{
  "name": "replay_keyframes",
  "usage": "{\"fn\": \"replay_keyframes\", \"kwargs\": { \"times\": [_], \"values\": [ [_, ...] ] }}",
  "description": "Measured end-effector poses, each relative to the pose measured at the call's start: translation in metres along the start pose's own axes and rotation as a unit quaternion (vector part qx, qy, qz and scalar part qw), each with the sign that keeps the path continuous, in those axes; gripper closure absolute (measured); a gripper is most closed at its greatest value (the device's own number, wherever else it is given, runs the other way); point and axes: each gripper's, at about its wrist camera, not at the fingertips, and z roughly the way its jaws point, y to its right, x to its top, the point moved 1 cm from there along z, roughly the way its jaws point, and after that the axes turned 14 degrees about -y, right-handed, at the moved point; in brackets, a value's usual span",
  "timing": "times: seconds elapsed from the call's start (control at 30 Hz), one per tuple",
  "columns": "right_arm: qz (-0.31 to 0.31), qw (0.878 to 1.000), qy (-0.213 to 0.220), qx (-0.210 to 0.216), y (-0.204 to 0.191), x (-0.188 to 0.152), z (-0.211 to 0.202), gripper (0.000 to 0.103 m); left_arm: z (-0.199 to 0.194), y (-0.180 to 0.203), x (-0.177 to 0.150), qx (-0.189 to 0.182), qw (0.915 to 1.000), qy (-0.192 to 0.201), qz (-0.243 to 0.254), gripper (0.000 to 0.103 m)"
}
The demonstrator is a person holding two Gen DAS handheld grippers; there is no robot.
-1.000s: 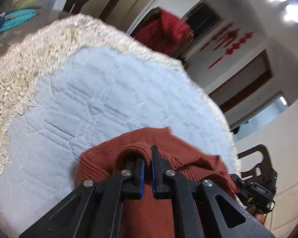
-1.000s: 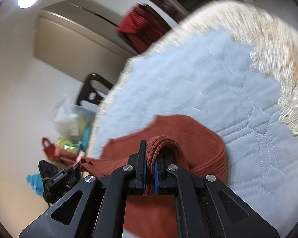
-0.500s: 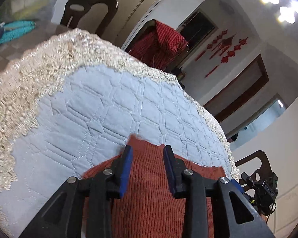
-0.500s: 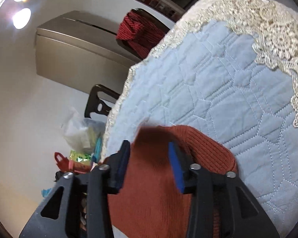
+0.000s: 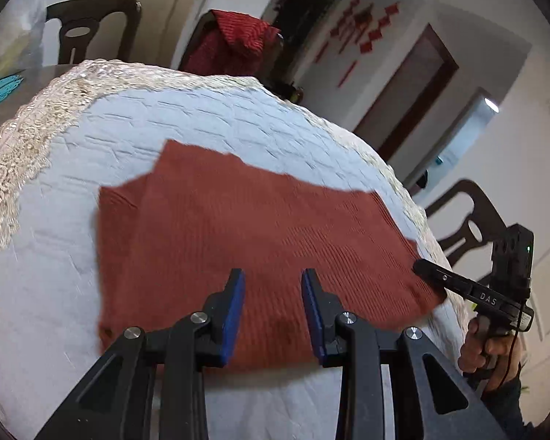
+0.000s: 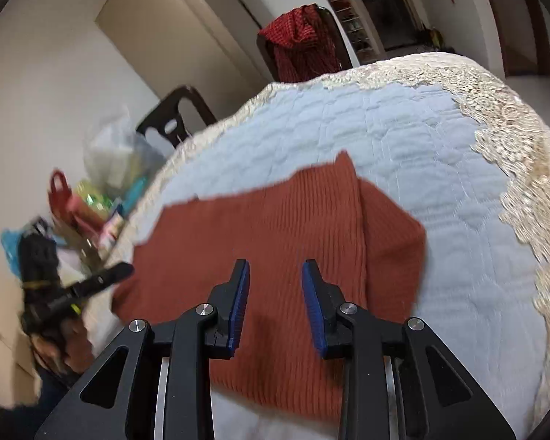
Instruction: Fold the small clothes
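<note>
Two sets of tongs, left tongs (image 5: 272, 311) and right tongs (image 6: 275, 302), hang spread and empty above your rust knit garment (image 5: 238, 227), which lies flat on the quilted bench (image 5: 55, 293) just ahead, likely released so the fold settles.

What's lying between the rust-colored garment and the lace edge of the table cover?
Only bare blue quilted cover separates the rust garment from the lace border. The right wrist view shows that stretch; the left wrist view shows the same on its left side.
</note>
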Motion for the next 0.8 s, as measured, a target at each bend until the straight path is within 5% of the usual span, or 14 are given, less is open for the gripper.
{"fn": "replay_keyframes", "kwargs": {
  "times": [0.47,0.57,0.73,0.8],
  "values": [
    [-0.103,0.994,-0.005,-0.047,-0.065,-0.038,0.025,0.076,0.034,0.056,-0.027,0.100,0.9927,-0.003,0.067,0.062],
    [-0.082,0.995,-0.021,-0.045,-0.054,-0.034,0.033,0.087,0.032,0.054,-0.027,0.104,0.9923,-0.007,0.067,0.062],
    [-0.043,0.997,0.011,-0.065,-0.024,-0.036,0.004,0.087,0.017,0.029,-0.027,0.118,0.9921,0.006,0.041,0.062],
    [0.007,0.997,0.010,-0.071,0.005,-0.038,-0.001,0.087,0.013,0.011,-0.029,0.094,0.9954,0.005,0.018,0.065]
  ]
}}
